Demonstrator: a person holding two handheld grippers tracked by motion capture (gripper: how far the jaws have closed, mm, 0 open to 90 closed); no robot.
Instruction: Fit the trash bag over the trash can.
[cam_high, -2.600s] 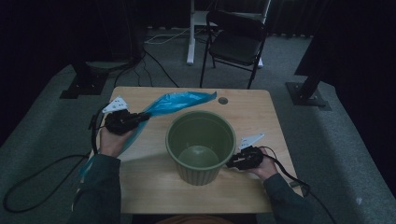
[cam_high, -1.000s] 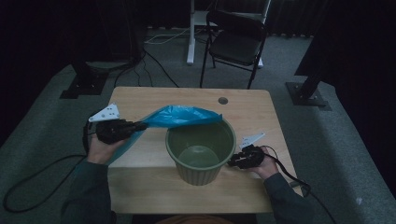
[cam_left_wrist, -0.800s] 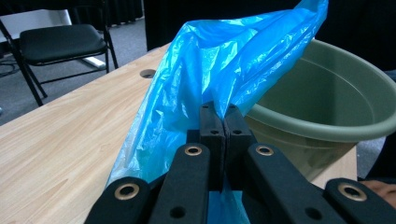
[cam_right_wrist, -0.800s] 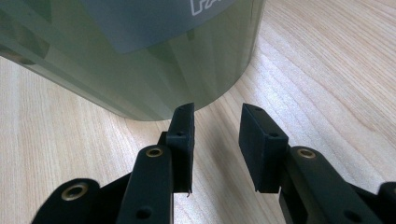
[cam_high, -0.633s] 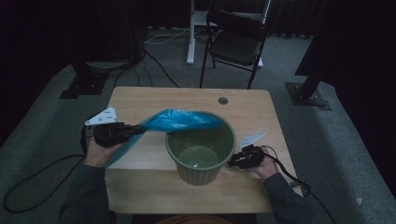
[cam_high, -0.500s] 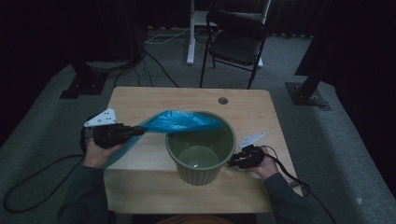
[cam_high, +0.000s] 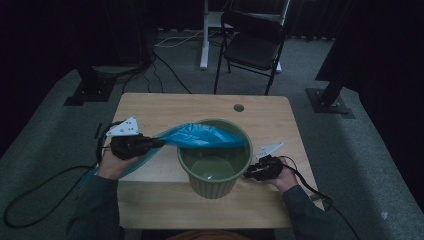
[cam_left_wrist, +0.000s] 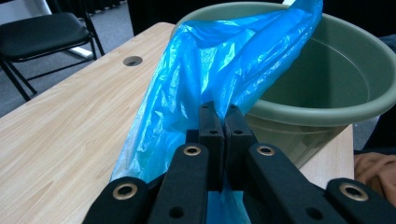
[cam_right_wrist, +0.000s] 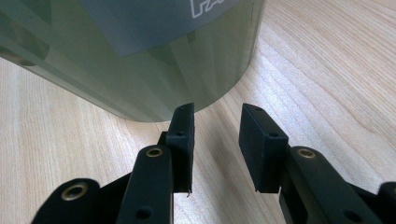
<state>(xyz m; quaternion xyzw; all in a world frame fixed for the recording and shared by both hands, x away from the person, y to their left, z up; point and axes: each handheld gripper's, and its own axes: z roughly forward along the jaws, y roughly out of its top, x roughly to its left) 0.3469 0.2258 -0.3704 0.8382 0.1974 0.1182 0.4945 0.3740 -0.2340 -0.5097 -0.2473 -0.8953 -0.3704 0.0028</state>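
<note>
1. The wooden table (cam_high: 150, 200) carries everything in hand; it has a round cable hole (cam_high: 238, 107) near its far edge.
2. A black folding chair (cam_high: 252, 47) stands on the carpet beyond the table.
3. The green plastic bin (cam_high: 215, 172) stands upright near the middle of the table, mouth open.
4. The blue plastic bag (cam_high: 200, 136) is stretched from the left gripper across the bin's far rim; its loose tail hangs down past the table's left side.
5. The left gripper (cam_high: 150, 143), left of the bin, has its jaws pinched tight on a gathered fold of the bag, as the left gripper view (cam_left_wrist: 223, 122) shows.
6. The right gripper (cam_high: 249, 172) sits low at the bin's right side, jaws apart with nothing between them, tips just beside the bin's wall (cam_right_wrist: 217, 116).
</note>
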